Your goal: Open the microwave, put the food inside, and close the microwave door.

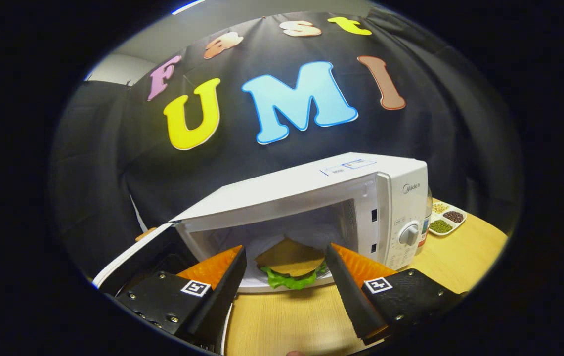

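burger [291, 267] sits on its plate [282, 288] just inside the microwave [311, 207] mouth, straight ahead between the spread fingers of the gripper [286, 264], untouched; the open door [128, 262] hangs beside the left finger.

White microwave [311, 198] on wooden table — door [133, 257] swung open left; burger [290, 269] inside cavity.

Table [286, 321]: light wood-grain top. White microwave [311, 207] stood directly on it, door [133, 252] swung open to its left. To the right of the microwave, just behind its control side, a bottle was partly hidden, contents not discernible. Further right of the microwave lay a white divided tray [447, 217] with three compartments of small dark, green and pale grains.
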